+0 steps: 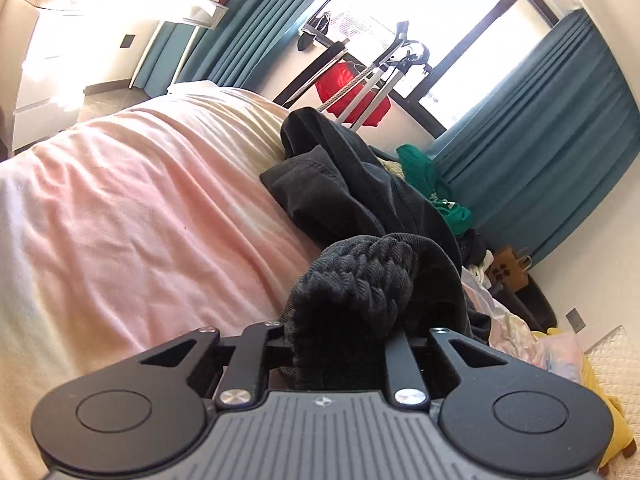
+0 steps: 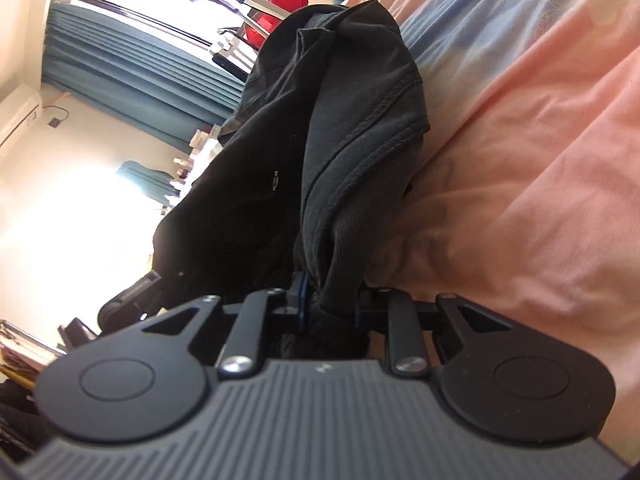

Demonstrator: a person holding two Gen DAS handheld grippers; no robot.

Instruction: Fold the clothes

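A black garment [image 1: 344,184] lies bunched on the pink bedsheet [image 1: 152,208]. My left gripper [image 1: 348,344] is shut on a thick, crumpled wad of that black cloth, which swells up between the jaws and hides the fingertips. In the right wrist view the same black garment [image 2: 320,132] rises in a tall fold over the pink sheet [image 2: 540,200]. My right gripper [image 2: 332,304] is shut on its lower edge, with the cloth pinched between the blue-lined pads. Both views are strongly tilted.
A pile of other clothes, one green [image 1: 432,184], lies past the black garment. Teal curtains [image 1: 552,132] flank a bright window. A metal stand with a red item [image 1: 352,92] is by the window. A white desk [image 1: 80,40] stands far left.
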